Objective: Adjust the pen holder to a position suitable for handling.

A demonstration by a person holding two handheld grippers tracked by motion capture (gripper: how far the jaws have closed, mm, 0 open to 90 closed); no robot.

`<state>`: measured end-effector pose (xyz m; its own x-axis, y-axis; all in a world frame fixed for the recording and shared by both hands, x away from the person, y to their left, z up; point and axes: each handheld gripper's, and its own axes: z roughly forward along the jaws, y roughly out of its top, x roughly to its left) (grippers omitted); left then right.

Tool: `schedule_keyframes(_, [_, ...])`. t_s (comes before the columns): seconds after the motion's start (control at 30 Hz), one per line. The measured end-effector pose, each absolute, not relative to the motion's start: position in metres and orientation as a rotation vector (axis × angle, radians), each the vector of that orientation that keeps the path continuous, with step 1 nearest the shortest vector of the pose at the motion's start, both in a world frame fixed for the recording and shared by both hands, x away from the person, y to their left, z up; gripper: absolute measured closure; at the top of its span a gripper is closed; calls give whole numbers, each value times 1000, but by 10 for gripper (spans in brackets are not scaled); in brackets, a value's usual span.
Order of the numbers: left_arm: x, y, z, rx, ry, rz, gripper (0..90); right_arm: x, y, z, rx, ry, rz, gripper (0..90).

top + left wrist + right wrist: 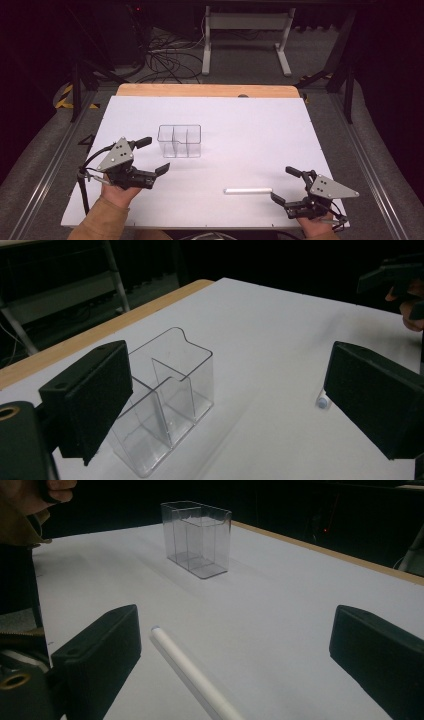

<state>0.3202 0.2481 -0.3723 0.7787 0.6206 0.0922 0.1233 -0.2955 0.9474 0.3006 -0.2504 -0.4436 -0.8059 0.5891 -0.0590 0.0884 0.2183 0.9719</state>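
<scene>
From the high view, I hold one claw in each hand over a white table [250,125]. My left gripper [153,156] sits near the 8 o'clock edge with its jaws spread wide, and nothing is between them. My right gripper [283,185] sits near 5 o'clock, also spread wide and empty. A clear plastic organizer [179,140] with upright dividers stands just left of the table's centre, up toward 2 o'clock from my left claw. A slim white stick [248,190] lies flat on the surface, just beside my right claw at its 9 o'clock. Its long axis runs side to side, from 9 to 3 o'clock across the table, one end pointing at my right claw.

In the left gripper view, the organizer [160,400] rises close ahead, partly behind my left-hand jaw, its open top facing up. I judge I am lined up to steady it. A small rounded tip of the stick [324,401] peeks beside the other jaw.

In the right gripper view, the stick [192,675] lies between my open jaws, nearer the left one, running from 5 o'clock up toward 11, pointing roughly at the organizer [196,537] beyond. I judge the claw gapes wide to close on it.
</scene>
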Motion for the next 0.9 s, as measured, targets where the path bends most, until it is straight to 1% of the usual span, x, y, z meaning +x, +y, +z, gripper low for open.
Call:
schedule_keyframes(0.1, [324,247,-369,1866,528,505,87,301,-250,-444,621,2087,1614,66])
schedule_keyframes(0.13, [325,247,-368,1885,505,497,116,301,-249,-444,616,2090,1615,66])
schedule_keyframes(0.17, [326,246,-366,1896,493,492,116,301,-249,-444,616,2090,1615,66])
schedule_keyframes(0.23, [328,244,-363,1918,472,480,162,301,-249,-444,612,2092,1617,66])
schedule_keyframes(0.27, [330,244,-361,1927,464,464,162,301,-249,-444,612,2092,1617,66])
schedule_keyframes(0.3, [332,244,-360,1936,464,460,198,301,-249,-444,612,2096,1615,66])
schedule_keyframes(0.33, [335,244,-359,1945,460,452,198,301,-249,-444,612,2096,1615,66])
schedule_keyframes(0.4, [341,245,-357,1967,458,419,235,300,-248,-444,614,2098,1606,69])
schedule_keyframes(0.5, [352,243,-355,2023,460,398,241,300,-248,-444,607,2101,1605,70])
schedule_keyframes(0.63, [364,241,-354,2068,477,406,243,301,-247,-444,607,2105,1608,70])
schedule_keyframes(0.9, [380,234,-349,2185,471,483,255,302,-248,-445,610,2110,1622,70])
